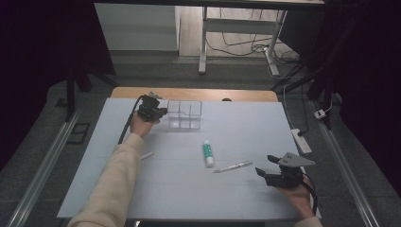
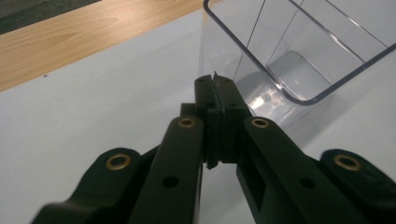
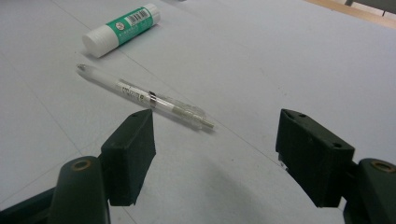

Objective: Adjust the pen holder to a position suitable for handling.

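The clear plastic divided box (image 1: 185, 114) stands at the table's (image 1: 246, 123) twelve o'clock. It looks light, stiff and slippery; take its rim. The left gripper (image 2: 215, 83), jaws shut and empty, sits at its nine o'clock. The right gripper (image 3: 215, 149), jaws wide and empty, faces a clear pen (image 3: 144, 96). The box's dividers are hard to trace.

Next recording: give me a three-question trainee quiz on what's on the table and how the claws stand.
1. True or false: the left claw is shut beside the clear box.
2. Which lies nearer the right claw: A) the glue stick, B) the pen?
3. Fill in: the right claw's jaws stand ____.

Key: 1 true; 2 B; 3 open.
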`<state>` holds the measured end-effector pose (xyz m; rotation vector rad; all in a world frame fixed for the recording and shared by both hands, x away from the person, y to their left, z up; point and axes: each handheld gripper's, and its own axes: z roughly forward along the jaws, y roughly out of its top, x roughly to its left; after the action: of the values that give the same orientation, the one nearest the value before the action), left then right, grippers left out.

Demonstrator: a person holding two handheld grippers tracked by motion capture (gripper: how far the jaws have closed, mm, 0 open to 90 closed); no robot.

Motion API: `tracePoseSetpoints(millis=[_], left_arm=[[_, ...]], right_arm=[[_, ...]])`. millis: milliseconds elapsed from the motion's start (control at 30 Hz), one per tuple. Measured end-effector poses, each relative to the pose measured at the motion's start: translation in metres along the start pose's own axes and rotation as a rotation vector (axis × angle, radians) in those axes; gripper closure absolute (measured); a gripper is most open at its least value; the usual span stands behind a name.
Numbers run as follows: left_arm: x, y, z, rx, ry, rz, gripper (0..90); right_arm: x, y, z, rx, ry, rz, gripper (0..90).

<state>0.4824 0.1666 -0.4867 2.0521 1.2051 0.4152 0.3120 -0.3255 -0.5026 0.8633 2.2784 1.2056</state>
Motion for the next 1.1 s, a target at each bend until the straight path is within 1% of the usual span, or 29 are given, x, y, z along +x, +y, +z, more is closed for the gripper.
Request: tracePoseSetpoints(millis=[433,567,933,1100], left_arm=[[-0.009,0.007,0.005,-0.001,-0.010,0.003,89.0],[-0.013,0.009,0.007,0.002,-0.012,0.015,89.0],[-0.024,0.016,0.013,-0.001,-0.032,0.026,89.0],[-0.029,0.018,0.016,-0.005,-0.048,0.025,89.0]], right_arm=[[0.000,0.000,0.000,0.003,-0.003,-0.001,27.8],[0.000,0.000,0.000,0.009,-0.003,-0.005,27.8],[-0.001,-0.001,-0.001,0.014,-0.010,-0.007,27.7],[-0.001,-0.001,-0.001,0.015,-0.009,-0.008,27.7]])
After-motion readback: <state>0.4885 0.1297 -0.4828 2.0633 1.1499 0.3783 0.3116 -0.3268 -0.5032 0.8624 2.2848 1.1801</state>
